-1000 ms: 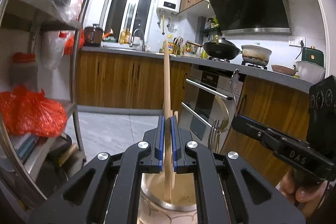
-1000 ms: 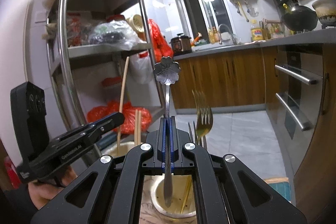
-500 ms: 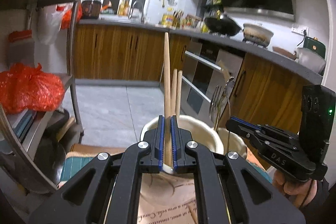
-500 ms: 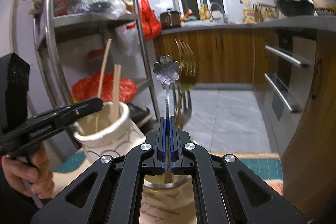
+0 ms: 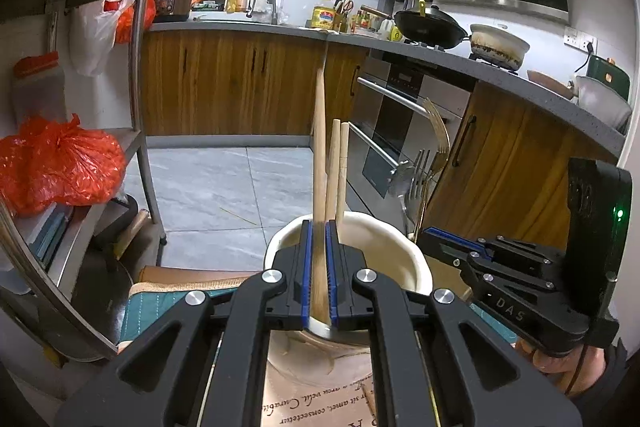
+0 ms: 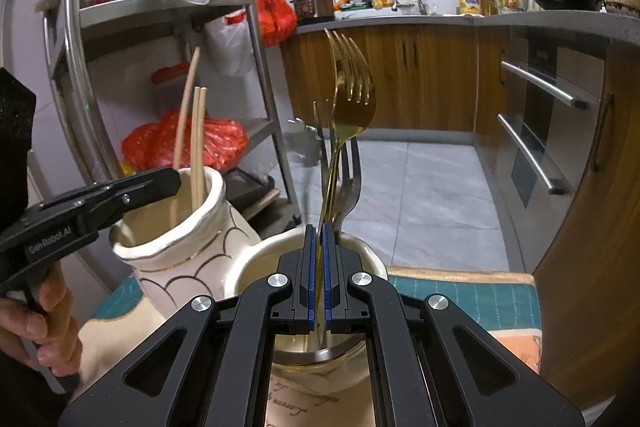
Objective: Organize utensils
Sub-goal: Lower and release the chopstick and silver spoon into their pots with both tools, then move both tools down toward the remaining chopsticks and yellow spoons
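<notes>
Left gripper (image 5: 319, 231): clenched on wooden chopstick (image 5: 319, 147), upright between pads, over cream holder (image 5: 404, 259). Right gripper (image 6: 319, 231): clenched on thin utensil handle (image 6: 319, 291); utensil's head not identifiable.

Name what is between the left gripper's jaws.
A wooden chopstick, clamped by the left gripper, dipping into the cream ceramic holder; the left wrist view shows it.
</notes>
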Demonstrator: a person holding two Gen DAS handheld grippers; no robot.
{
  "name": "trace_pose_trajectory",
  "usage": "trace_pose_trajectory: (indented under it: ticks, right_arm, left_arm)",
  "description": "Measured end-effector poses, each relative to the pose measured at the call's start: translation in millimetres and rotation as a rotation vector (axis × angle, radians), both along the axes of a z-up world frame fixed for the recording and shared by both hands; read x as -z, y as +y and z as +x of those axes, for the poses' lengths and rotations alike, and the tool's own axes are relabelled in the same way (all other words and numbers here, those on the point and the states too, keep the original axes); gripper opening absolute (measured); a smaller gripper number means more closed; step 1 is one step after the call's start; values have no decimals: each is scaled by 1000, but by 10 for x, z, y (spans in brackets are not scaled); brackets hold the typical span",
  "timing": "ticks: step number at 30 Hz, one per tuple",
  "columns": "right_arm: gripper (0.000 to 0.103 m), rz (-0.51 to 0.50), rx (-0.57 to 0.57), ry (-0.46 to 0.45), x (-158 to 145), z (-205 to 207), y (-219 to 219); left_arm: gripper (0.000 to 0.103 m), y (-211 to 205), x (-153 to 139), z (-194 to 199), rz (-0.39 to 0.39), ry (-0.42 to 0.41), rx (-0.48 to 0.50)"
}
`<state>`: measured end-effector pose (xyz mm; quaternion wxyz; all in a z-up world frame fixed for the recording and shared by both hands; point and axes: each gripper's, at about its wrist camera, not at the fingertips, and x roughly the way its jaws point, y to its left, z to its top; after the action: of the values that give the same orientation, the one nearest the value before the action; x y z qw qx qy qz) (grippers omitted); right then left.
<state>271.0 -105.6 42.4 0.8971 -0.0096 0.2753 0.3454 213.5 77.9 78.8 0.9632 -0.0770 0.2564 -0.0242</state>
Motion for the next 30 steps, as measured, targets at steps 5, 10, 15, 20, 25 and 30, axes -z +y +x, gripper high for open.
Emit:
trace_pose_trajectory:
  ticks: [5,10,15,20,25,30]
  right_arm:
    - [4,7,-9,-2,-1,-18,-20]
    - [10,24,-15,-16,-58,-55,-71]
    - [18,33,-22,-41,-138,-123,-130]
    - [19,25,-33,-64,-190,-214,-197]
    - [24,-3,-48,-82,-203,-325,-254]
    - [25,-16,-44,-76,-219,-430,-304]
  left_arm:
    - [7,-12,3,-10,9,-2,3]
    - [18,-44,-15,-50,19,-15,4]
    - [31,-85,-52,-137,39,-39,4]
    - [38,-92,-72,-238,38,-58,3]
    - [39,-77,-81,-379,61,-69,1]
    - [40,-57,-77,-522,64,-74,-14]
